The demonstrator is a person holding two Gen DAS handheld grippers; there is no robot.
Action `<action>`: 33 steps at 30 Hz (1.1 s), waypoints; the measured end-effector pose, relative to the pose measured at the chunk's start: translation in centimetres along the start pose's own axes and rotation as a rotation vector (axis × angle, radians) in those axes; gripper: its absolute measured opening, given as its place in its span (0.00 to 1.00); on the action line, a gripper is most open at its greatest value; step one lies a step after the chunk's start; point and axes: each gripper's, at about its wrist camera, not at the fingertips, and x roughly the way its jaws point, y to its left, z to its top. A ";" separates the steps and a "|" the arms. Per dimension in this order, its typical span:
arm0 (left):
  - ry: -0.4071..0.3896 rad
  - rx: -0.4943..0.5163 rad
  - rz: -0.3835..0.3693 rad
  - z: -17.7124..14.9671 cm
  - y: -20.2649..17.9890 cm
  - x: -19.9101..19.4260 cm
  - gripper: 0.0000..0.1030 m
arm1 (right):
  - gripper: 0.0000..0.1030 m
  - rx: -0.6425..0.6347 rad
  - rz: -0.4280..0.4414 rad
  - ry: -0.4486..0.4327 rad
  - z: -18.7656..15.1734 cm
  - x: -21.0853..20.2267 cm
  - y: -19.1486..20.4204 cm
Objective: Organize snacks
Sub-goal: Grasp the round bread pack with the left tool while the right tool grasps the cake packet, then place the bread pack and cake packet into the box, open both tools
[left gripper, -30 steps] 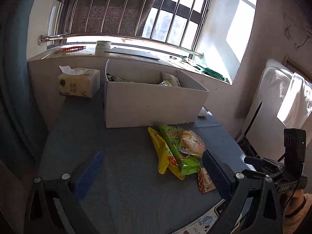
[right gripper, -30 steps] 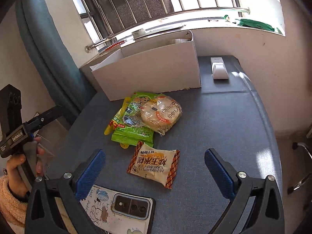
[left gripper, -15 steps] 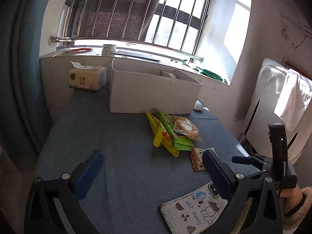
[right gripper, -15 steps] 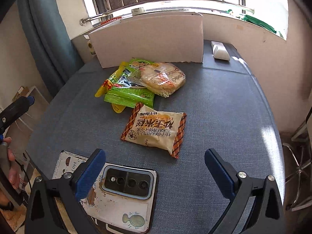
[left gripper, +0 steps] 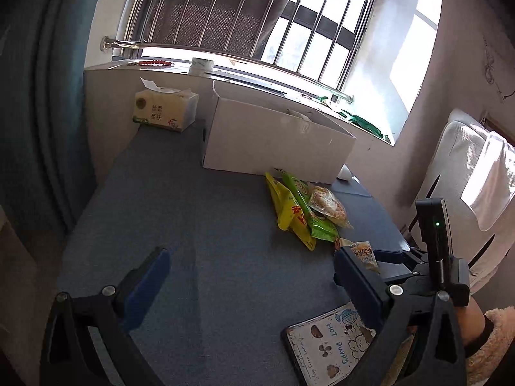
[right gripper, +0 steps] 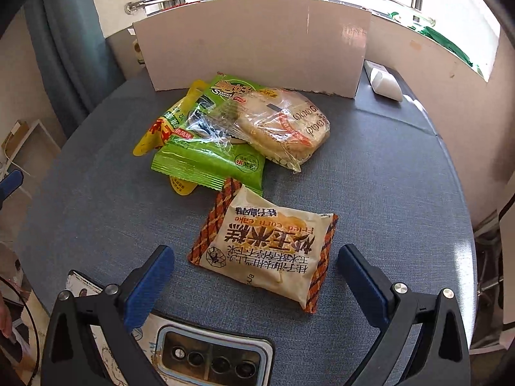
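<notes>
A fried corn cake packet (right gripper: 264,251) lies flat on the blue table, just ahead of my open right gripper (right gripper: 256,273) and between the lines of its fingers. Beyond it lies a pile: a clear-wrapped round cake (right gripper: 283,125) on a green packet (right gripper: 209,157) and a yellow packet (right gripper: 157,132). Behind stands a white cardboard box (right gripper: 254,41). In the left wrist view the same pile (left gripper: 305,209) sits right of centre before the box (left gripper: 273,141). My left gripper (left gripper: 251,276) hangs open over bare table, holding nothing.
A phone in a cartoon case (right gripper: 199,353) lies at the table's near edge, under my right gripper. A tissue pack (left gripper: 164,109) stands left of the box, a small white object (right gripper: 384,83) to its right. The window ledge and wall run behind. A person's hand (left gripper: 470,321) holds the other gripper.
My right gripper has come down and forward toward the corn cake packet, which now looks much larger. My left gripper has drawn back and left, away from the pile.
</notes>
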 end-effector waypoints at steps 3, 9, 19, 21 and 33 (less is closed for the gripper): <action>0.010 -0.001 0.007 0.0 0.1 0.3 1.00 | 0.97 -0.029 -0.011 -0.003 -0.1 0.0 0.4; 0.049 0.057 0.003 0.0 -1.2 1.1 1.00 | 0.61 0.012 0.043 -0.035 0.2 -1.1 -1.0; 0.116 0.362 -0.043 3.4 -8.6 6.0 1.00 | 0.61 0.120 0.104 -0.172 -1.5 -6.4 -5.9; 0.140 0.450 -0.022 4.1 -10.8 8.5 1.00 | 0.61 0.164 0.108 -0.195 -2.1 -7.5 -7.4; 0.366 0.660 0.020 4.1 -16.6 22.1 1.00 | 0.61 0.259 0.125 -0.183 -4.6 -8.7 -10.8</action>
